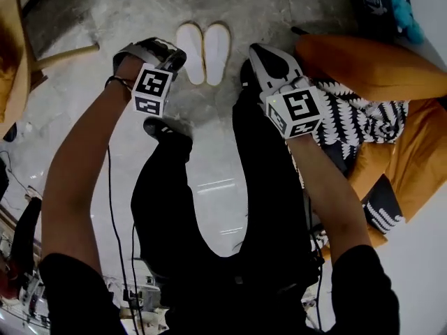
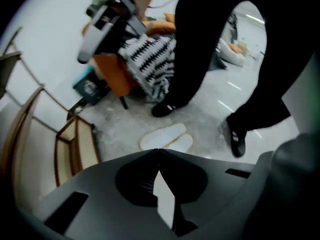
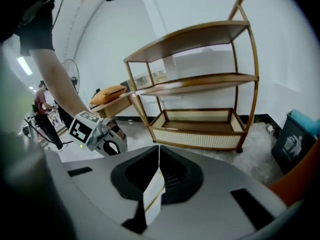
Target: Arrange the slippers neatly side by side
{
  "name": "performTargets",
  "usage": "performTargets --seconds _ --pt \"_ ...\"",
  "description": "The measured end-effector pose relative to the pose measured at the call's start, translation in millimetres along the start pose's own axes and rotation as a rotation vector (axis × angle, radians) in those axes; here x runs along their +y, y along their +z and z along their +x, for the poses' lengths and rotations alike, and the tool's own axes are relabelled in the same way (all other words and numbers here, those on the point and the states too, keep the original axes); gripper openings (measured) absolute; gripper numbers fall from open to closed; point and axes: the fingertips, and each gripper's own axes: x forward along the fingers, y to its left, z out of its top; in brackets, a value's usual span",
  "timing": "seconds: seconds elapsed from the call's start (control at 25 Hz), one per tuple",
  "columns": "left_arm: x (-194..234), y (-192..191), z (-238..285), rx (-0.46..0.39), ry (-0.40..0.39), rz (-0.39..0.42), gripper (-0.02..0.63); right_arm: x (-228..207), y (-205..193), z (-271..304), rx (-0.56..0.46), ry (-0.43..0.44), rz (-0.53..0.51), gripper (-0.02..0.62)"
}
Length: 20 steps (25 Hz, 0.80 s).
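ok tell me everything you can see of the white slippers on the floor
The slippers are a white pair, flat and thin, and look like soft cloth. They lie flat on the grey speckled floor, side by side and parallel, with their long edges touching or nearly so and their ends about level. They sit a little ahead of the person's black shoe. Nothing but the floor touches them.

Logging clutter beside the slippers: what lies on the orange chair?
A black-and-white patterned fabric lies draped over the orange chair. Whatever may sit beneath the fabric is covered, and the person's right arm hides part of it.
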Motion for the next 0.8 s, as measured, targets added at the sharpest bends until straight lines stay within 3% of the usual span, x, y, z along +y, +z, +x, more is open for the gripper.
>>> performTargets --seconds 0.2,0.4,0.6,0.8 --pt "63 31 -161 -0.158 0.313 -0.498 0.015 46 115 -42 -0.118 0.082 -0.143 0.034" --pt "118 78 -341 -0.396 0.613 -0.874 0.015 81 253 -128 -0.278 0.099 -0.240 0.033" --pt "160 112 -499 -0.639 0.914 -1.103 0.015 90 355 -214 -0.341 0.132 -0.269 0.034" --pt "168 137 -616 -0.817 1.124 -1.209 0.015 79 441 -294 -0.469 0.137 -0.235 0.032"
